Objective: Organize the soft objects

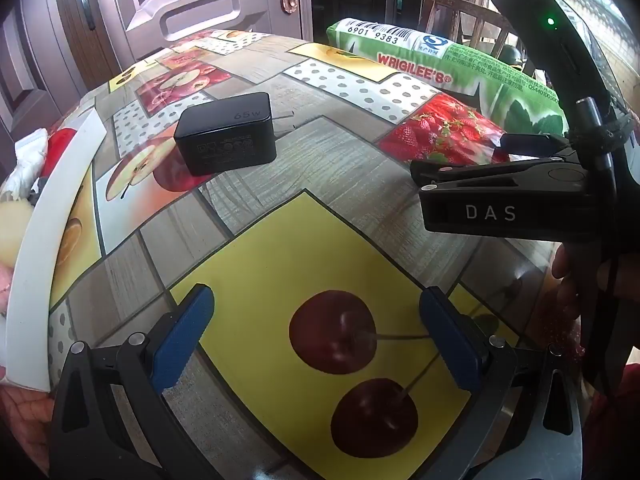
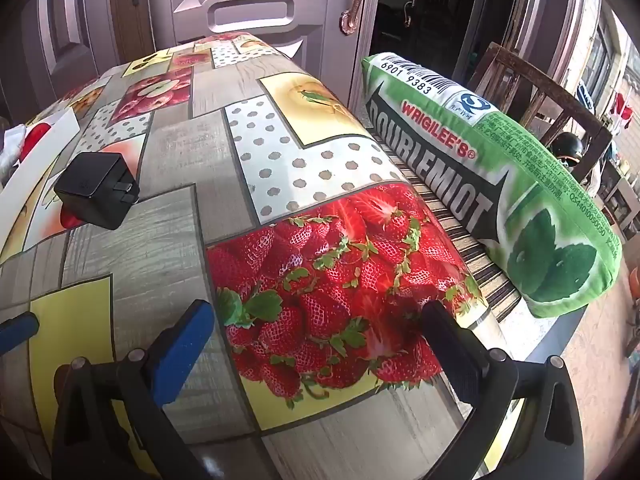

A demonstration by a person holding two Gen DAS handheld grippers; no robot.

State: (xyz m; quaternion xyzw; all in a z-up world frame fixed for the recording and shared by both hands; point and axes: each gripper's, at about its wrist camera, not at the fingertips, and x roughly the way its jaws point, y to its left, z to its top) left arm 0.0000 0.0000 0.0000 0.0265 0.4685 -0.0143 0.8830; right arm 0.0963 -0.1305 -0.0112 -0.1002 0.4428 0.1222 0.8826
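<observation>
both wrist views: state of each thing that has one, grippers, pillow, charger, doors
left gripper: open, empty, over the table
right gripper: open, empty
green pillow: lying at the table's right edge, untouched
black charger: on the table, prongs folded out
door: shut

A lived-in home, at a table just inside the entrance.

The table (image 2: pixel 168 168) wears a household oilcloth printed with strawberries, apples and cherries among wood-plank panels. Past its far edge stands a moulded, panelled entry door (image 2: pixel 248 8) with an ornate copper-coloured handle (image 2: pixel 352 4), and beside it a dark doorway. At the right edge of the table a green cushion (image 2: pixel 520 184) printed like a chewing-gum pack leans in front of a worn wooden chair (image 2: pixel 540 96). A black 65W charger (image 1: pixel 228 134) lies on the cloth near the left edge, where soft toys (image 1: pixel 24 168) sit behind a white rim (image 1: pixel 52 216).
</observation>
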